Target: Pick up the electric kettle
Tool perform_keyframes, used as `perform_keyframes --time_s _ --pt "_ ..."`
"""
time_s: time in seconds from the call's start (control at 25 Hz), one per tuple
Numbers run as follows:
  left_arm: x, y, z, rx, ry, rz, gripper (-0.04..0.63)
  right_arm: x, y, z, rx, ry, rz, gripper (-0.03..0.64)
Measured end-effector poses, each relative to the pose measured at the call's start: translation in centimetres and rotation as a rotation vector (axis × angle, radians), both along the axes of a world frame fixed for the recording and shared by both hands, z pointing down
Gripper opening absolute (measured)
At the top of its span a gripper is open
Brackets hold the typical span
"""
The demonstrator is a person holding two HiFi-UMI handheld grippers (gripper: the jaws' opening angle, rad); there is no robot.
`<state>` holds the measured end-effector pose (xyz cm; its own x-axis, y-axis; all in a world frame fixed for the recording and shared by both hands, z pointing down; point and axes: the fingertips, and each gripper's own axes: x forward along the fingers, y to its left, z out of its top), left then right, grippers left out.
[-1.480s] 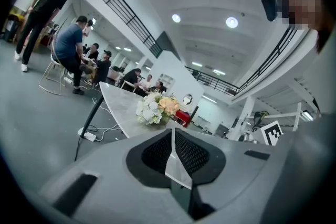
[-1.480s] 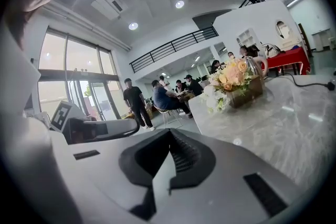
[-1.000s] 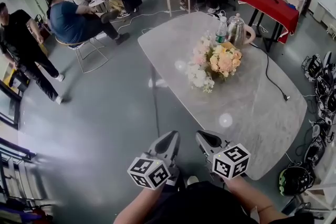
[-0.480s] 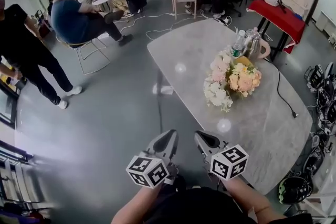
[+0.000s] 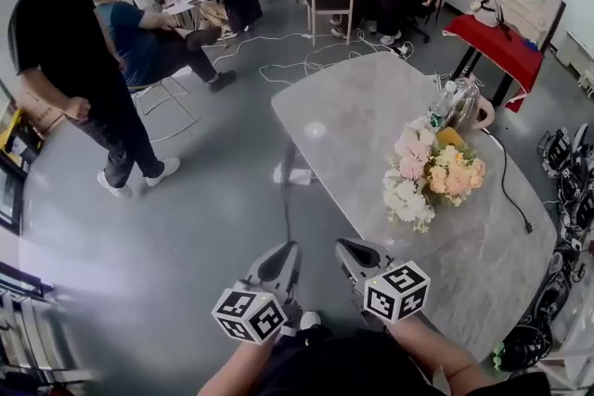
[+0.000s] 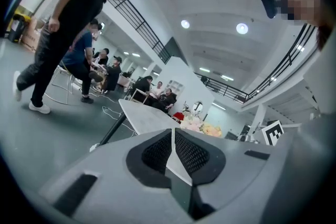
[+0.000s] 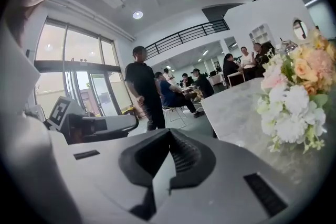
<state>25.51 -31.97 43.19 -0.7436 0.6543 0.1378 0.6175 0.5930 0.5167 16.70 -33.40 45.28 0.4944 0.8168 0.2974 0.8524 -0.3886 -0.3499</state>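
The steel electric kettle (image 5: 463, 103) with a pale handle stands at the far right side of the grey marble table (image 5: 362, 121), next to a plastic bottle (image 5: 438, 112) and behind a bouquet of flowers (image 5: 432, 176). Both grippers hang in front of me, short of the table's near end and far from the kettle. My left gripper (image 5: 281, 250) is shut with nothing in it, its jaws pressed together (image 6: 171, 136). My right gripper (image 5: 349, 250) is shut and empty too (image 7: 167, 138). The kettle does not show in either gripper view; the flowers (image 7: 294, 94) do.
A person in black (image 5: 83, 60) stands on the floor at the left. Seated people (image 5: 148, 32) and chairs fill the back. A black cable (image 5: 506, 190) runs along the table's right edge. A red-covered table (image 5: 506, 46) and gear on the floor (image 5: 566, 162) lie to the right.
The table, flowers and kettle have shifted right and lower in the head view. The standing person has come nearer at the left. Both grippers stay shut and empty.
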Motion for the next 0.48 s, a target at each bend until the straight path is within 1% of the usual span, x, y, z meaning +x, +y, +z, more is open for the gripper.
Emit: perform_keyframes --time_s 0.2,0.48 --pt "2.1 2.9 0.2 0.002 0.012 -0.006 0.023 1.2 2.9 0.1 0.005 0.016 0.024 0.006" --pt "3.0 6.6 0.5 0.014 0.014 -0.019 0.023 1.5 7.0 0.6 0.022 0.013 0.025 0.006"
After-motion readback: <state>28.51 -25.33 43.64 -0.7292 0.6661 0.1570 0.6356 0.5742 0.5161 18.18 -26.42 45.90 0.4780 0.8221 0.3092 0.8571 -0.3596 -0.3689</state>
